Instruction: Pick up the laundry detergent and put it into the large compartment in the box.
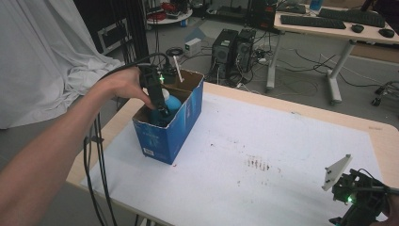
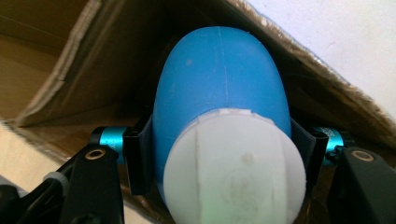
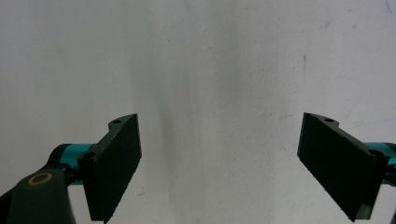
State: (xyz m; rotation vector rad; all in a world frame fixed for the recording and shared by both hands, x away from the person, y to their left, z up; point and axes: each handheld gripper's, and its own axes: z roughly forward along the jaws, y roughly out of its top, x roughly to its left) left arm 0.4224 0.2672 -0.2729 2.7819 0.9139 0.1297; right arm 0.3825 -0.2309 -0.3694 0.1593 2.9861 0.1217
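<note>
A person's left gripper (image 1: 163, 112) reaches down into an open blue cardboard box (image 1: 181, 127) at the table's (image 1: 301, 110) ten o'clock corner, jaws clamped on either side of a blue bottle with a white cap (image 2: 219, 107) held inside it. At five o'clock, the right gripper (image 3: 219, 163) hangs over the white table cover (image 3: 210, 60), jaws spread wide with nothing between them.

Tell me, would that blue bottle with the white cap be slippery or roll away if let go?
Probably slippery: the blue bottle looks smooth and rounded. The left gripper clamps its sides near the white cap. Loose, it might roll, though the cardboard box should contain it.
</note>
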